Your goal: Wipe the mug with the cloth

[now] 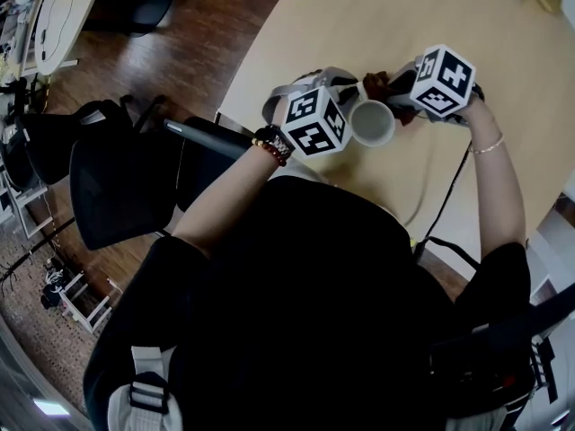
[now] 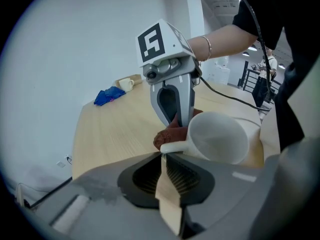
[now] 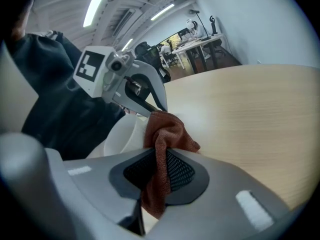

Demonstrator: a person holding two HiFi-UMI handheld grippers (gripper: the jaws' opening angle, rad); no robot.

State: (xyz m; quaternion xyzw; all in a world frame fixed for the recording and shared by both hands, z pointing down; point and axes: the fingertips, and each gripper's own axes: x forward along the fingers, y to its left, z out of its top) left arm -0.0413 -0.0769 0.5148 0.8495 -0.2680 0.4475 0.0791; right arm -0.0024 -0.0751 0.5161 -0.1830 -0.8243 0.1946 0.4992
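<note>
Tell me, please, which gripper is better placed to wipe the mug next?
Right, probably: the right gripper is shut on the cloth, which sits close beside the mug. The left gripper is shut on the mug's handle, holding it.

2 mugs [image 2: 220,139] [image 2: 126,84], 2 cloths [image 3: 167,129] [image 2: 110,95], 2 grippers [image 2: 165,156] [image 3: 161,151]

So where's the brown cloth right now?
In the right gripper view the cloth is pinched in the right tongs, right beside the white mug that the left tongs hold.
</note>
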